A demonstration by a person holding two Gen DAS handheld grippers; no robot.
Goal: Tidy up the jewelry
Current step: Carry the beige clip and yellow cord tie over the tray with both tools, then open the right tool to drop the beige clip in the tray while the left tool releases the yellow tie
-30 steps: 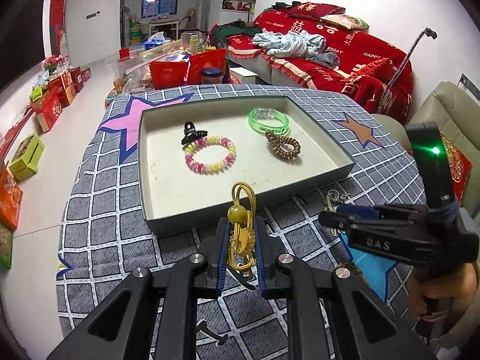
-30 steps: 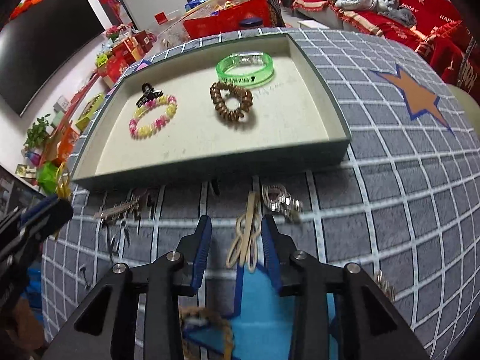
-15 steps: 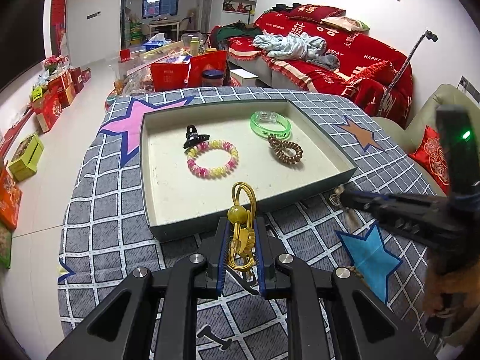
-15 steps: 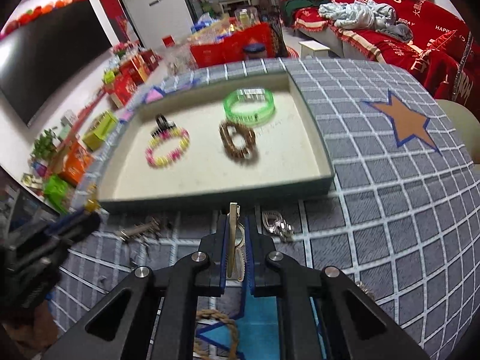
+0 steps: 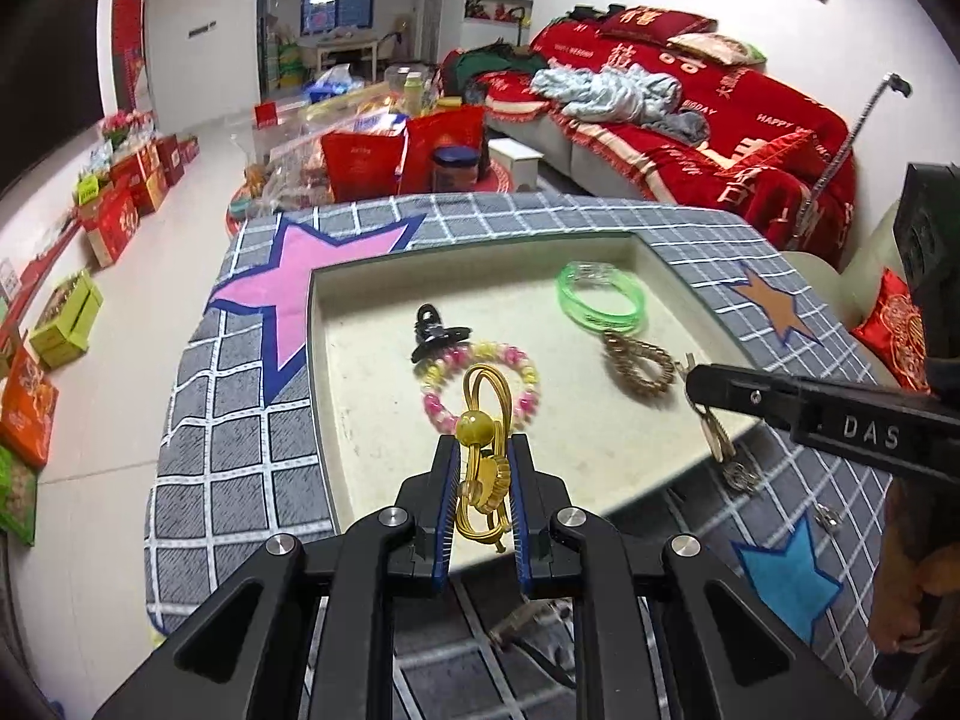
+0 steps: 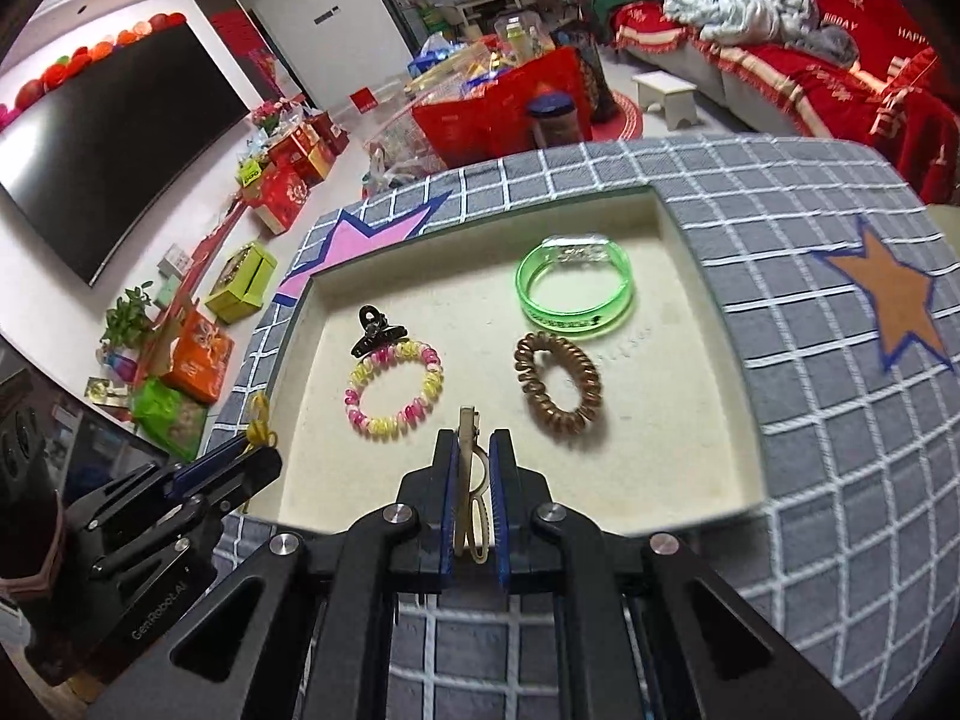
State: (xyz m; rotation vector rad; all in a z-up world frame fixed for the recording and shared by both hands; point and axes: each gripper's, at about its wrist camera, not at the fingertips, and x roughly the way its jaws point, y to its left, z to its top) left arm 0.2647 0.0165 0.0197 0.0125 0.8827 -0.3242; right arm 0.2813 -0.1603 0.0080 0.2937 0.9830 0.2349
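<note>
My left gripper [image 5: 480,468] is shut on a yellow hair tie with a bead [image 5: 480,420], held over the near edge of the tray [image 5: 540,240]. My right gripper [image 6: 474,468] is shut on a beige hair clip [image 6: 467,480], also over the tray's near edge; it shows in the left wrist view [image 5: 696,381]. In the tray lie a black claw clip [image 6: 375,333], a pink-and-yellow bead bracelet [image 6: 396,387], a green bangle [image 6: 573,294] and a brown spiral hair tie [image 6: 558,384].
The tray sits on a grey checked tablecloth with stars [image 6: 840,360]. A few small metal pieces [image 5: 741,474] lie on the cloth near the tray's front edge. Red bags and boxes [image 5: 384,150] stand on the floor beyond the table, a red sofa [image 5: 720,120] at the right.
My right gripper closed on the beige clip, lifted it off the cloth and moved forward over the tray's edge. My left gripper also moved forward over the tray with the yellow tie.
</note>
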